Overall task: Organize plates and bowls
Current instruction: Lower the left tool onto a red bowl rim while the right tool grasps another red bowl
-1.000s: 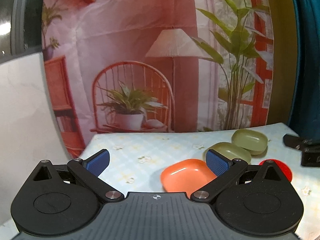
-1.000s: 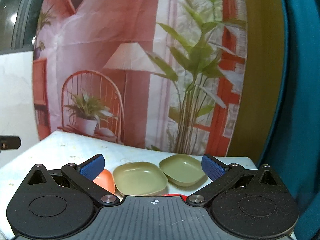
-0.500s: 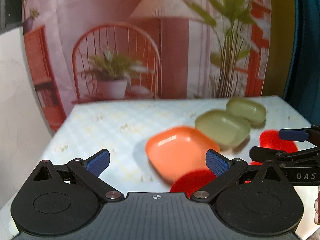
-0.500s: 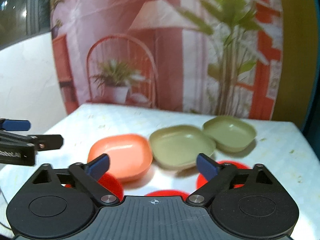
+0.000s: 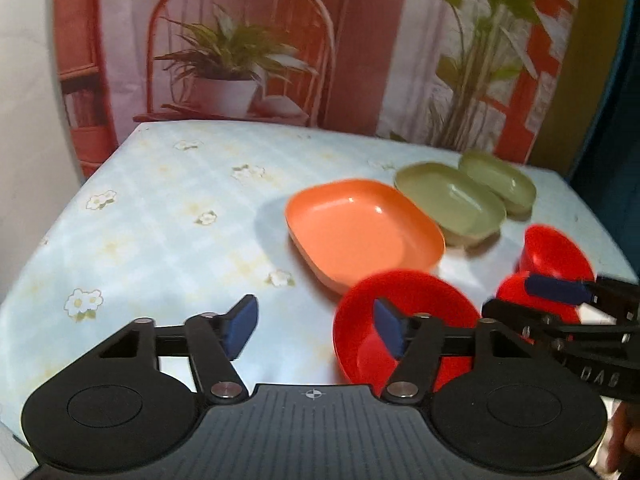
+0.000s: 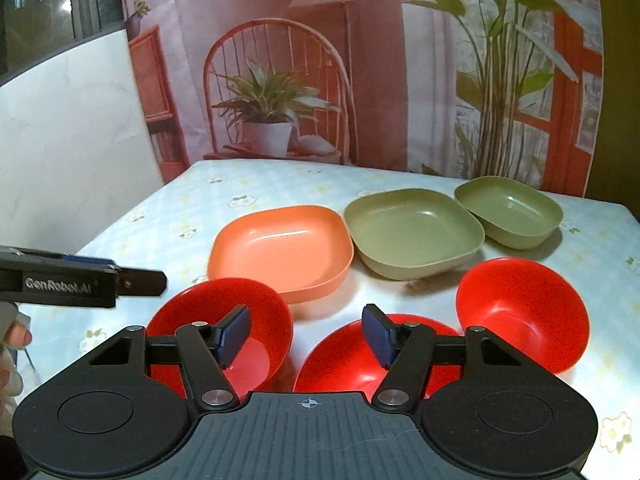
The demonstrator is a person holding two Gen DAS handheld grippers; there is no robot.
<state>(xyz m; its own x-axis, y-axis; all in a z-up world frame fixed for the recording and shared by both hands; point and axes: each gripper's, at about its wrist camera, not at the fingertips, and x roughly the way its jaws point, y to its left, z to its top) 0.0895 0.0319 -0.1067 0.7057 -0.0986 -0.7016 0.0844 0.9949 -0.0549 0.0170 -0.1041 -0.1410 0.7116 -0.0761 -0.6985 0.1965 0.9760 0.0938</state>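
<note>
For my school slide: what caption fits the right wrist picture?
Right gripper closing, empty, above three red bowls, near orange and green dishes.

1. A printed backdrop (image 6: 360, 80) hangs behind the surface (image 6: 280, 184); it shows a red chair, a potted plant and a lamp.
2. The surface has a pale blue cloth with flowers.
3. A white wall (image 6: 68, 152) stands at the left.
</note>
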